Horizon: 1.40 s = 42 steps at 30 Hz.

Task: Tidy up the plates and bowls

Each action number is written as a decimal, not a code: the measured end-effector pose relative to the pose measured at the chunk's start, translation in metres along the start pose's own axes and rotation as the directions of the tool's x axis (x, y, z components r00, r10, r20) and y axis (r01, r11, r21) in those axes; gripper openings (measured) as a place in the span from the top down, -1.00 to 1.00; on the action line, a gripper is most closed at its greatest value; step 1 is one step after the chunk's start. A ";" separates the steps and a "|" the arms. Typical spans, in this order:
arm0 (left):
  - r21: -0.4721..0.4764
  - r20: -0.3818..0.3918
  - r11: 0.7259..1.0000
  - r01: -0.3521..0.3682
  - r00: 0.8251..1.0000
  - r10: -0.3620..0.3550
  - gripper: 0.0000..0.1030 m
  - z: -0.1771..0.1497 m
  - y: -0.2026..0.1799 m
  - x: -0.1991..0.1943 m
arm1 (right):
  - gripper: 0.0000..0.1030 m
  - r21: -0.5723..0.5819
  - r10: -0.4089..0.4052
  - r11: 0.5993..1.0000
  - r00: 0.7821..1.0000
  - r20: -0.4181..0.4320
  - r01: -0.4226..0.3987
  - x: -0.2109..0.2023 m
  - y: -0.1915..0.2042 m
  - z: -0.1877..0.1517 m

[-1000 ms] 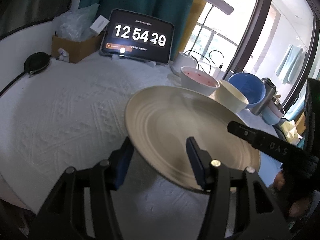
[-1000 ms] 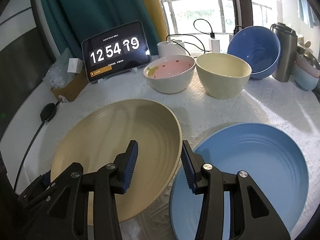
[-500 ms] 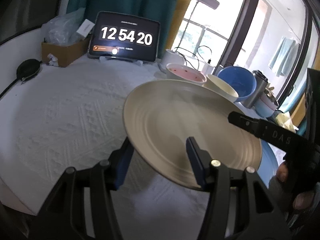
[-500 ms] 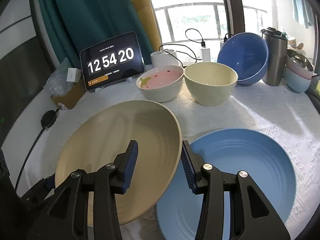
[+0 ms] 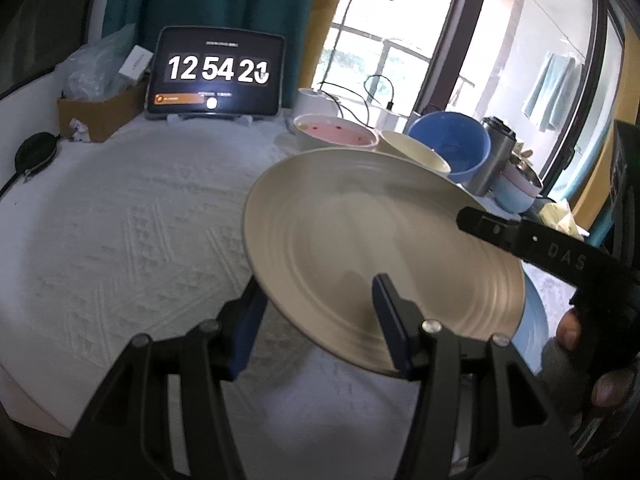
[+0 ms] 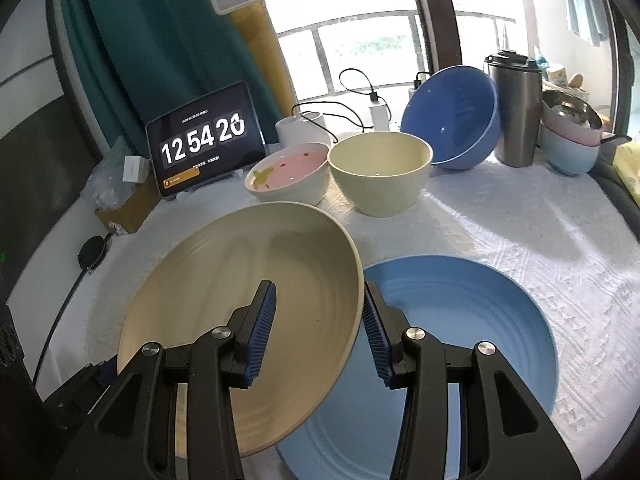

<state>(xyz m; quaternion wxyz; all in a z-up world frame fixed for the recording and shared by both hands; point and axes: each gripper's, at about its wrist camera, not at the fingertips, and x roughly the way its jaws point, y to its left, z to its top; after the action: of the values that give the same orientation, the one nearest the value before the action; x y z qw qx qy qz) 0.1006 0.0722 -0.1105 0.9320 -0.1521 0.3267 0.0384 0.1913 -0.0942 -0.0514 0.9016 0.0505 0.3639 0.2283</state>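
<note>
Your left tongs (image 5: 316, 312) and right tongs (image 6: 318, 328) both straddle the beige plate's (image 6: 240, 320) rim, part-open; actual clamping unclear. Blue plate (image 6: 460, 320) lies right.

A tablet (image 5: 217, 76) stands at the far left of the worktop and shows a flip-clock face in large white digits: 12 54, with the last pair caught mid-flip between 20 and 21. Smaller lines above and below the digits, and an orange bar at its lower left, are too small to read. The right tool's (image 5: 532, 246) black finger bears the pale letters "DAS".
</note>
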 end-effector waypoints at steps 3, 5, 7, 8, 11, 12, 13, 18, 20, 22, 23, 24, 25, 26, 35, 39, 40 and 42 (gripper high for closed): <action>0.013 -0.006 1.000 0.003 1.000 -0.003 -0.07 -0.001 -0.008 0.001 | 0.10 0.009 -0.004 1.000 1.000 0.003 0.004 -0.003 -0.007 -0.002; 0.021 -0.011 1.000 0.007 1.000 -0.007 -0.07 -0.002 -0.013 0.002 | 0.10 0.015 -0.006 1.000 1.000 0.004 0.006 -0.005 -0.012 -0.003; 0.030 -0.017 1.000 0.011 1.000 -0.010 -0.07 -0.003 -0.018 0.004 | 0.10 0.024 -0.010 1.000 1.000 0.004 0.010 -0.007 -0.017 -0.005; 0.036 -0.021 0.999 0.013 1.000 -0.012 -0.07 -0.004 -0.021 0.005 | 0.10 0.030 -0.012 0.999 1.000 0.004 0.012 -0.009 -0.021 -0.006; 0.047 -0.029 0.999 0.017 0.999 -0.016 -0.07 -0.005 -0.027 0.006 | 0.10 0.044 -0.016 0.999 1.000 0.005 0.015 -0.012 -0.028 -0.008; 0.052 -0.031 0.998 0.019 0.999 -0.018 -0.07 -0.006 -0.030 0.007 | 0.10 0.048 -0.017 0.999 1.000 0.006 0.017 -0.013 -0.031 -0.008; 0.057 -0.033 0.998 0.020 0.999 -0.018 -0.07 -0.006 -0.032 0.007 | 0.10 0.050 -0.019 0.999 1.000 0.007 0.019 -0.014 -0.032 -0.009; 0.078 -0.043 0.997 0.028 0.999 -0.025 -0.07 -0.008 -0.040 0.008 | 0.10 0.069 -0.026 0.997 1.000 0.008 0.025 -0.016 -0.042 -0.011; 0.085 -0.048 0.996 0.032 0.998 -0.028 -0.07 -0.009 -0.043 0.010 | 0.10 0.077 -0.028 0.997 1.000 0.009 0.027 -0.017 -0.044 -0.011; 0.090 -0.059 0.995 0.039 0.998 -0.034 -0.07 -0.011 -0.047 0.012 | 0.10 0.083 -0.032 0.996 0.999 0.012 0.030 -0.019 -0.047 -0.012; 0.093 -0.064 0.995 0.041 0.997 -0.036 -0.07 -0.012 -0.049 0.012 | 0.10 0.085 -0.034 0.996 0.999 0.014 0.032 -0.020 -0.048 -0.012; 0.096 -0.066 0.994 0.043 0.997 -0.037 -0.07 -0.013 -0.050 0.013 | 0.10 0.087 -0.038 0.996 0.999 0.016 0.036 -0.021 -0.049 -0.013; 0.100 -0.069 0.994 0.045 0.997 -0.038 -0.07 -0.013 -0.052 0.013 | 0.10 0.088 -0.041 0.995 0.999 0.016 0.039 -0.022 -0.051 -0.013; 0.105 -0.071 0.993 0.049 0.997 -0.041 -0.07 -0.014 -0.054 0.014 | 0.10 0.090 -0.045 0.995 0.999 0.016 0.043 -0.023 -0.052 -0.015; 0.150 -0.107 0.986 0.077 0.992 -0.062 -0.07 -0.021 -0.074 0.020 | 0.09 0.124 -0.071 0.990 0.997 0.010 0.069 -0.029 -0.071 -0.022; 0.166 -0.115 0.982 0.086 0.991 -0.068 -0.07 -0.023 -0.079 0.021 | 0.10 0.138 -0.079 0.987 0.997 0.008 0.077 -0.031 -0.079 -0.025; 0.170 -0.116 0.982 0.088 0.991 -0.069 -0.07 -0.024 -0.081 0.021 | 0.10 0.141 -0.080 0.987 0.997 0.006 0.078 -0.031 -0.081 -0.026; 0.178 -0.124 0.979 0.095 0.990 -0.073 -0.07 -0.025 -0.083 0.022 | 0.09 0.152 -0.080 0.985 0.997 0.002 0.079 -0.032 -0.085 -0.028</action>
<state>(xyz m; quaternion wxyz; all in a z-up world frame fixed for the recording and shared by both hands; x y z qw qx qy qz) 0.1173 -0.0153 -0.1211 0.9221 -0.0813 0.3762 -0.0404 0.1840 -0.1860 -0.0737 0.9050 0.1054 0.3783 0.1636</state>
